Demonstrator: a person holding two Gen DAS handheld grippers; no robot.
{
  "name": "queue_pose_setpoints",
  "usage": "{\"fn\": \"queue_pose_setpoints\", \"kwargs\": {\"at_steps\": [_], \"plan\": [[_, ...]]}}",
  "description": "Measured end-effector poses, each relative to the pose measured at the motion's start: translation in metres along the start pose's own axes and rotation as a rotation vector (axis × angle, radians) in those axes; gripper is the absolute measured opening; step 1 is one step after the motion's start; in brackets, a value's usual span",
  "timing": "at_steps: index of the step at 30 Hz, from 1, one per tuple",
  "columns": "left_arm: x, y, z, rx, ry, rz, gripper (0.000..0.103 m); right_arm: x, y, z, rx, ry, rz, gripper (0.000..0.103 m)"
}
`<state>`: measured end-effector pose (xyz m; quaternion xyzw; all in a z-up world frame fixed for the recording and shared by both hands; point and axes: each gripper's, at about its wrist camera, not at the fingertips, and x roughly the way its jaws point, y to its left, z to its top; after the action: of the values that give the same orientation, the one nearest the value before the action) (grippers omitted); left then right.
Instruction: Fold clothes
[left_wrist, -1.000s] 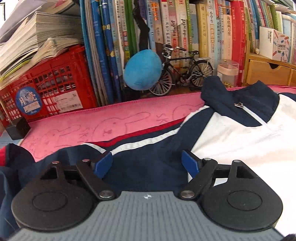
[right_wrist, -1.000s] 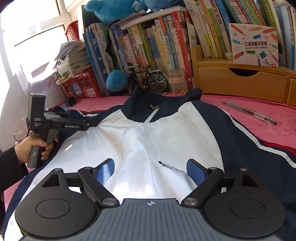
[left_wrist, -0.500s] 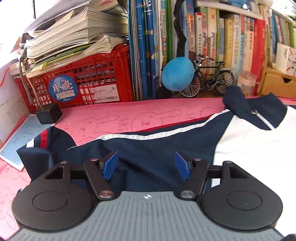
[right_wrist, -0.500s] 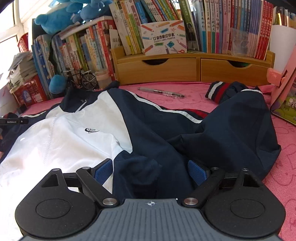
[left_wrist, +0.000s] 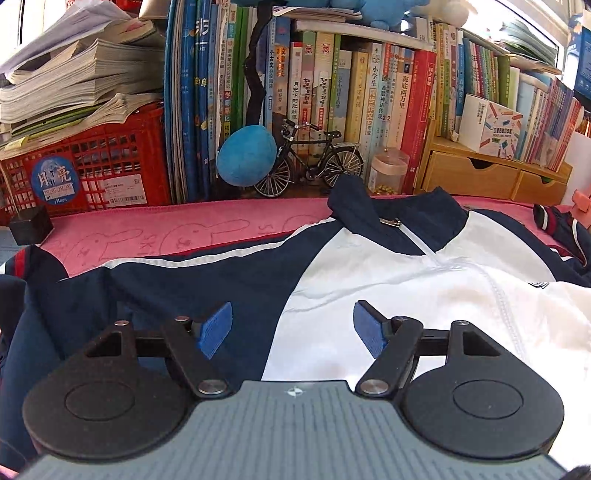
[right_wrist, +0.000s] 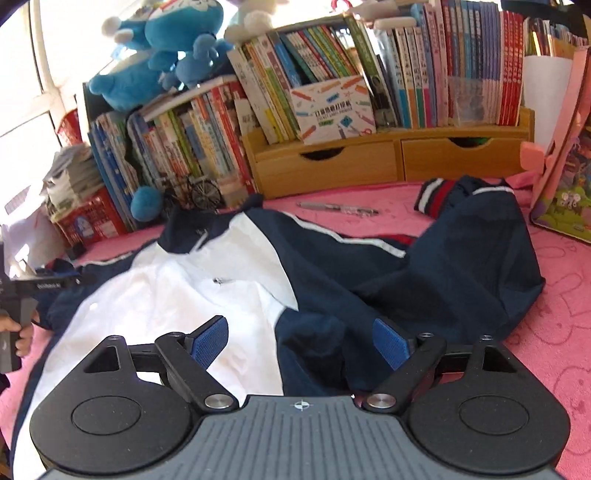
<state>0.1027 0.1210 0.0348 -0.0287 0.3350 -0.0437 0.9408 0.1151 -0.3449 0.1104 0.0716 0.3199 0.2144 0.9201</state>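
Observation:
A navy and white zip jacket (left_wrist: 388, 280) lies front up on the pink towel (left_wrist: 166, 232), collar toward the books. My left gripper (left_wrist: 291, 328) is open and empty, just above the jacket where the left navy sleeve meets the white chest. In the right wrist view the jacket (right_wrist: 207, 288) spreads left, and its right sleeve (right_wrist: 461, 266) lies bunched, with the striped cuff (right_wrist: 432, 194) at the back. My right gripper (right_wrist: 301, 341) is open and empty over the navy side panel. The left gripper (right_wrist: 22, 291) shows at the far left, held in a hand.
Books, a red crate (left_wrist: 92, 173), a blue plush ball (left_wrist: 245, 155), a model bicycle (left_wrist: 310, 162) and a jar (left_wrist: 388, 173) line the back edge. Wooden drawers (right_wrist: 388, 162) stand behind a pen (right_wrist: 340, 208). A pink bag (right_wrist: 561, 177) stands at the right.
The left gripper has opened wider and swung right from the sleeve toward the chest. The right gripper has shifted slightly, still over the navy side panel.

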Motion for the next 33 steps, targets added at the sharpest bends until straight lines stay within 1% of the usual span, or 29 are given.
{"fn": "queue_pose_setpoints", "kwargs": {"at_steps": [2, 3, 4, 6, 7, 8, 10, 12, 13, 14, 16, 17, 18, 19, 20, 21, 22, 25, 27, 28, 29, 30, 32, 33], "plan": [[0.014, 0.005, 0.0, -0.031, 0.023, 0.008, 0.072, 0.021, 0.015, 0.021, -0.025, -0.031, 0.026, 0.09], [0.021, 0.007, -0.001, -0.041, 0.035, 0.01, 0.072, 0.041, 0.025, 0.028, -0.041, -0.01, 0.035, 0.085], [0.029, 0.009, -0.003, -0.053, 0.05, 0.005, 0.072, 0.063, 0.035, 0.035, -0.054, 0.021, 0.047, 0.08], [0.04, 0.006, -0.001, -0.031, 0.051, 0.018, 0.075, 0.109, 0.052, 0.041, -0.047, 0.112, 0.083, 0.053], [0.044, 0.003, 0.001, -0.013, 0.048, 0.03, 0.075, 0.137, 0.06, 0.042, -0.038, 0.168, 0.103, 0.051], [0.049, 0.0, 0.003, 0.009, 0.049, 0.044, 0.075, 0.159, 0.067, 0.043, -0.037, 0.201, 0.099, 0.05], [0.059, -0.005, 0.009, 0.047, 0.051, 0.066, 0.079, 0.189, 0.075, 0.045, -0.104, 0.181, 0.001, 0.049], [0.069, -0.003, 0.013, 0.044, 0.046, 0.065, 0.082, 0.215, 0.078, 0.049, -0.171, 0.147, -0.108, 0.04], [0.073, -0.001, 0.015, 0.038, 0.039, 0.067, 0.083, 0.224, 0.076, 0.054, -0.192, 0.129, -0.158, 0.04], [0.077, 0.001, 0.017, 0.032, 0.033, 0.071, 0.083, 0.231, 0.072, 0.059, -0.19, 0.117, -0.177, 0.04], [0.081, 0.002, 0.02, 0.018, 0.031, 0.075, 0.083, 0.247, 0.059, 0.072, -0.151, 0.111, -0.199, 0.048], [0.083, 0.002, 0.022, 0.01, 0.034, 0.073, 0.082, 0.254, 0.055, 0.077, -0.139, 0.11, -0.208, 0.055], [0.082, 0.001, 0.023, 0.004, 0.038, 0.064, 0.082, 0.259, 0.054, 0.081, -0.138, 0.106, -0.215, 0.056], [0.08, 0.001, 0.023, 0.001, 0.038, 0.047, 0.082, 0.261, 0.055, 0.083, -0.147, 0.101, -0.224, 0.058], [0.077, 0.001, 0.022, 0.001, 0.034, 0.028, 0.081, 0.26, 0.055, 0.083, -0.151, 0.102, -0.228, 0.065], [0.073, 0.0, 0.02, 0.003, 0.031, 0.011, 0.081, 0.258, 0.055, 0.083, -0.15, 0.106, -0.227, 0.065], [0.067, 0.0, 0.017, 0.007, 0.032, 0.003, 0.081, 0.251, 0.053, 0.081, -0.134, 0.106, -0.206, 0.065], [0.042, 0.009, -0.002, -0.008, 0.034, 0.012, 0.081, 0.213, 0.046, 0.067, -0.089, 0.083, -0.079, 0.065], [0.014, 0.021, -0.019, -0.05, 0.005, 0.015, 0.081, 0.183, 0.045, 0.052, -0.106, 0.077, -0.006, 0.065], [-0.001, 0.028, -0.027, -0.081, -0.009, 0.016, 0.081, 0.166, 0.046, 0.041, -0.129, 0.086, 0.028, 0.066], [-0.018, 0.035, -0.035, -0.124, -0.021, 0.015, 0.081, 0.151, 0.047, 0.031, -0.147, 0.091, 0.043, 0.067], [-0.035, 0.042, -0.043, -0.166, -0.034, 0.013, 0.081, 0.138, 0.047, 0.021, -0.164, 0.096, 0.048, 0.068], [-0.073, 0.05, -0.06, -0.283, -0.067, 0.02, 0.081, 0.111, 0.049, 0.001, -0.197, 0.105, 0.058, 0.07], [-0.088, 0.052, -0.069, -0.328, -0.079, 0.017, 0.083, 0.099, 0.048, -0.006, -0.192, 0.104, 0.062, 0.071]]}}
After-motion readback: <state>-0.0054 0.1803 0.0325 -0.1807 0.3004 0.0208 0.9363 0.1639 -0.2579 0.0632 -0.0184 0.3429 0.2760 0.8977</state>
